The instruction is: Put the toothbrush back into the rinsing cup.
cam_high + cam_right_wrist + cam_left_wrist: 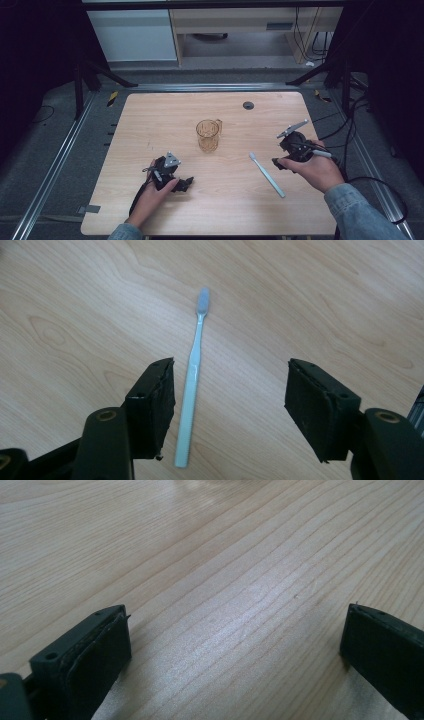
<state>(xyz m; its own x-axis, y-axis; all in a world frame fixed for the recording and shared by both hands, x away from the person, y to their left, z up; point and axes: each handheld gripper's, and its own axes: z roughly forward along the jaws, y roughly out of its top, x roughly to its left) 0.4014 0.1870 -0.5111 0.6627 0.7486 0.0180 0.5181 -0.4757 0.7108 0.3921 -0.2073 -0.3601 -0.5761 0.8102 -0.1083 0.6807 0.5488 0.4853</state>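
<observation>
— Where are your hands right now?

— Both are low over the wooden table point(150, 115). My left hand point(150, 197) holds the left gripper point(186, 184) near the front left part of the tabletop, with its grey three-cornered plate point(172, 160) facing up. My right hand point(316, 172) holds the right gripper point(276, 162) over toward the right side.

— And the fingers?

— On the left gripper point(235, 645) my fingers point(95, 655) are spread wide, with nothing but bare wood grain between them; they sit very close to the surface. On the right gripper point(230, 400) my fingers point(150, 405) are released too, standing well apart and grasping nothing.

— What lies near them?

— A pale blue toothbrush point(192, 375) lies flat on the table. In the right gripper view its handle runs up between my two jaws, just beside one of them, with the bristle head at the far end. From the high view the toothbrush point(266, 175) lies on a slant, between the two grippers and nearer my right one.

— Anything else on the table?

— A clear amber cup with a handle point(208, 135) stands upright near the middle, beyond both grippers. A small dark round grommet point(248, 105) sits in the tabletop toward the far edge.
</observation>
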